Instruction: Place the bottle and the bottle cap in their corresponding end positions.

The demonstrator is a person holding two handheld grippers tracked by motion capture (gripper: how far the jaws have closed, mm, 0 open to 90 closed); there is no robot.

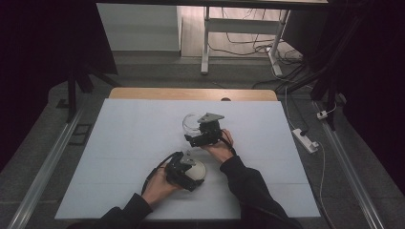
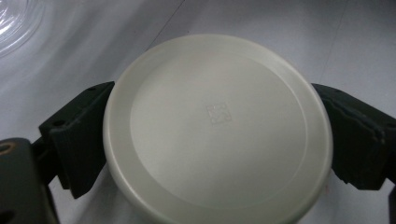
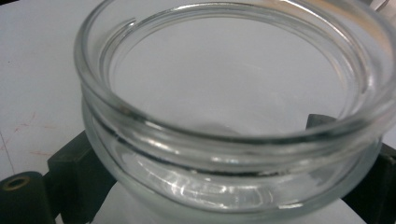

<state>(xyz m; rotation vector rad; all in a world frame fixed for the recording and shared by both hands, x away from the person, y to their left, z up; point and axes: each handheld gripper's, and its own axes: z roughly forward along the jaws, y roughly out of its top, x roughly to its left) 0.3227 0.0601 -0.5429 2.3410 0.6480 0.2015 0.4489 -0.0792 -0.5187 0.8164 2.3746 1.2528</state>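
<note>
**Holding a lid and a jar**

Looking down from the high view, we see a white tabletop (image 1: 124,143) with two hands over it. Our left gripper (image 1: 184,172) is near the front edge. Our right gripper (image 1: 204,130) is a bit farther back, near the middle of the tabletop. The two are close, but they do not touch.

In the left gripper view, a round, cream-white lid (image 2: 217,126) sits between the two black fingers (image 2: 77,135). One finger presses on each side of the lid, so the fingers are pinching it. The lid is flat and smooth, with a tiny square mark in its middle. In the high view we see the lid (image 1: 199,170) low over the tabletop, just beside our left hand (image 1: 157,185).

In the right gripper view, a clear glass jar (image 3: 233,140) is held between the black fingers (image 3: 74,172). The fingers squeeze its round sides. The jar has a thick rim, its mouth is open, and we can see the white tabletop through the glass. In the high view the jar (image 1: 191,123) sits just behind our right hand (image 1: 220,149).
</note>
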